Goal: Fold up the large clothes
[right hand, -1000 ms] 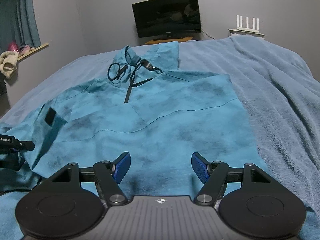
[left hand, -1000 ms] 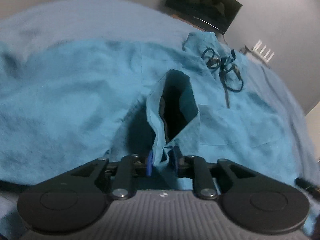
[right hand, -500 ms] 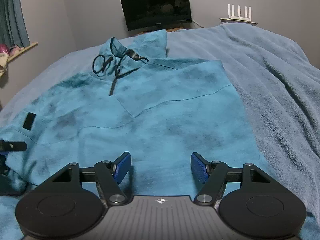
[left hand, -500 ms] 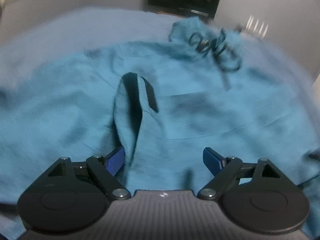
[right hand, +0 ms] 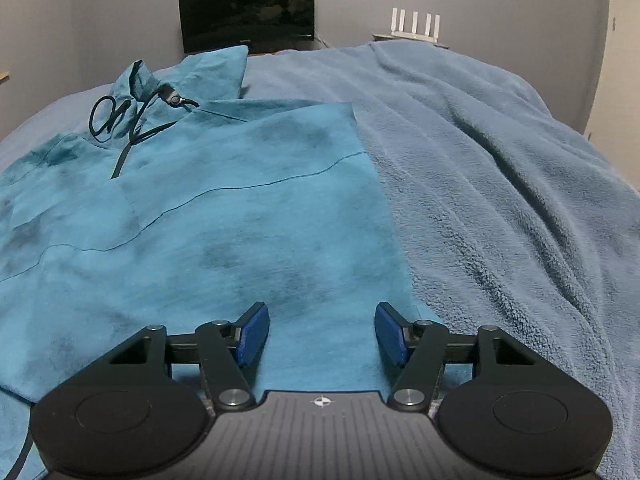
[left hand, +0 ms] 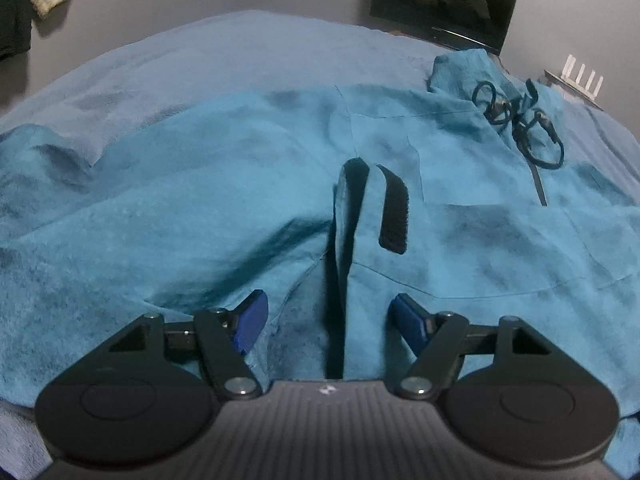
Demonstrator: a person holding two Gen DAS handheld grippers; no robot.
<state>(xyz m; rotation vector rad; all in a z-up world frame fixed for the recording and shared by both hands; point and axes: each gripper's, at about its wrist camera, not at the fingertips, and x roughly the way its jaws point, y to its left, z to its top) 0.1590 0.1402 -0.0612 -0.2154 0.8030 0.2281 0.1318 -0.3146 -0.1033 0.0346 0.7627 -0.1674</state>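
Between the parted jaws of our left gripper (left hand: 326,316), just closing slightly and gripping nothing, the teal pullover's (left hand: 460,240) sleeve cuff (left hand: 360,216) runs lengthwise away, while our right gripper (right hand: 322,332) hovers open near its hem.

Dark monitor (right hand: 246,6), white router (right hand: 414,24), blanket (right hand: 500,168)

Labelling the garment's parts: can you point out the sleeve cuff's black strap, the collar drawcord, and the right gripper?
black strap (left hand: 394,216), left wrist view, middle of the strip.
drawcord (right hand: 105,118), right wrist view, looped cord.
right gripper (right hand: 322,334), right wrist view, between its fingertips.
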